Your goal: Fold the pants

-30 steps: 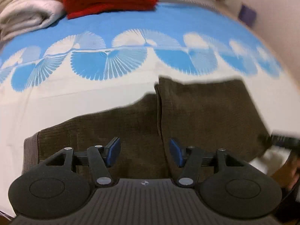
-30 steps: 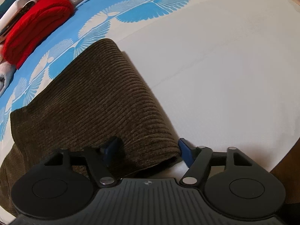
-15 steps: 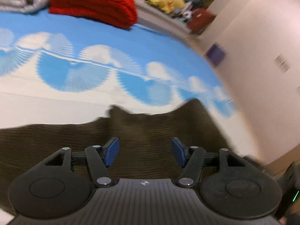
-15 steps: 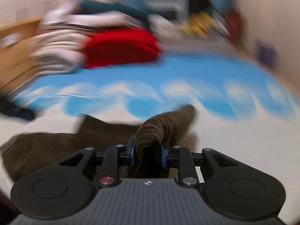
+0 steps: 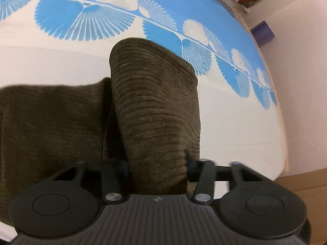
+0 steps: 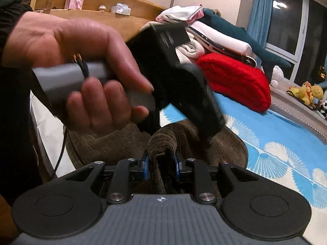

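Note:
Brown corduroy pants [image 5: 51, 126] lie on the bed, and one part [image 5: 155, 106] rises as a thick fold towards the left wrist camera. That fold fills the gap of my left gripper [image 5: 156, 163], whose jaws are closing and press on it from both sides. In the right wrist view my right gripper [image 6: 161, 163] is shut on a bunched ridge of the pants [image 6: 163, 140]. Just beyond it a person's hand [image 6: 77, 61] holds the left gripper's black body [image 6: 184, 81] over the same cloth; its fingertips are hidden there.
The bed sheet [image 5: 61, 61] is white with blue fan prints. A red folded knit [image 6: 235, 81] and a pile of clothes [image 6: 214, 38] lie at the head end by a wooden headboard shelf [image 6: 92, 2]. Plush toys [image 6: 306, 94] sit under the window. A wall [image 5: 302, 102] borders the bed.
My right gripper closed on the pants' folded edge, rolled and lifted it towards the left hand. My left gripper swung over and narrowed around the raised fold.

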Demonstrator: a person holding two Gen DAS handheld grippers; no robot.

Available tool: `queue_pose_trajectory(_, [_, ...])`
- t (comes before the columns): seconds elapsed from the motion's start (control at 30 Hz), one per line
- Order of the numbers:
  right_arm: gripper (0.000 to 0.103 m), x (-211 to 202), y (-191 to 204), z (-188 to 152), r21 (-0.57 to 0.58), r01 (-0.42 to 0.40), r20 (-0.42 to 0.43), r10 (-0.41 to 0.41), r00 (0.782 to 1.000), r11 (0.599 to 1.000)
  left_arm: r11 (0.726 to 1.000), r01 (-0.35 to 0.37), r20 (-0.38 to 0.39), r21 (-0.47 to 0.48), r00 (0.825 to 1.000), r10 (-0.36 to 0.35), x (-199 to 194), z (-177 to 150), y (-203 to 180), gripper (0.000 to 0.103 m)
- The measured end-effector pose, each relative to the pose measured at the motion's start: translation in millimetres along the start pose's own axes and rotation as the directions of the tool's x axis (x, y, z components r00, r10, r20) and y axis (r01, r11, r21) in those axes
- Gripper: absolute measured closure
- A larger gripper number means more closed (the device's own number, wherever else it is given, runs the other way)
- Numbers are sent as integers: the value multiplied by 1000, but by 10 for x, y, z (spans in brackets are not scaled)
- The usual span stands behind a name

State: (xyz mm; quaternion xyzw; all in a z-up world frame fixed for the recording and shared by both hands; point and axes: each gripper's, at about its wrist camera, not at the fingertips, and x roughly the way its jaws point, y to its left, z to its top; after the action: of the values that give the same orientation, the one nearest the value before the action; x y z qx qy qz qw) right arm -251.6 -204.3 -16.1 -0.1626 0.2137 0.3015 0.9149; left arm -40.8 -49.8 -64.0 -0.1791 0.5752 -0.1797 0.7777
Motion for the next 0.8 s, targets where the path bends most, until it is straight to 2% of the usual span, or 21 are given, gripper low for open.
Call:
queue_pose_trajectory(0.03, [79, 11, -40, 9, 10, -5, -10, 5, 1000, 1000, 1000, -3, 10, 29, 1000, 3, 2, 23, -29, 68])
queue_pose_trajectory(0.13, [74, 77, -152, 84, 56, -21, -35, 23, 999, 998, 990, -38, 54, 133, 998, 31, -83, -23, -133, 75])
queue_pose_trajectory(0.23, [59, 57, -251, 168, 162, -82, -25, 88, 996, 983, 982, -59, 93, 180, 995, 43, -209, -47, -84, 80])
queue_pose_trajectory(0.3, [42, 12, -391, 229, 268, -153, 23, 153, 988, 951, 982, -71, 125, 175, 991, 49, -381, -62, 36, 82])
queue_pose_trajectory(0.37, [32, -35, -516, 291, 349, -186, 74, 171, 983, 919, 979, -92, 166, 182, 984, 62, -576, -93, 174, 82])
queue_pose_trajectory(0.5, [29, 55, -742, 350, 488, -194, 103, 164, 981, 851, 959, -204, 233, 196, 960, 156, -954, -178, 535, 82])
queue_pose_trajectory(0.6, [29, 229, -837, 309, 575, -148, 76, 128, 989, 805, 950, -272, 260, 151, 938, 227, -1198, -274, 922, 82])
queue_pose_trajectory(0.7, [30, 498, -870, 281, 653, -92, 4, 118, 993, 751, 955, -292, 282, 52, 922, 267, -1450, -351, 1408, 82])
queue_pose_trajectory(0.77, [30, 691, -838, 262, 679, -56, -53, 125, 991, 732, 954, -298, 290, -25, 911, 292, -1565, -381, 1682, 76])
queue_pose_trajectory(0.8, [29, 794, -825, 261, 689, -43, -79, 134, 988, 723, 951, -303, 281, -67, 909, 309, -1589, -380, 1817, 69])
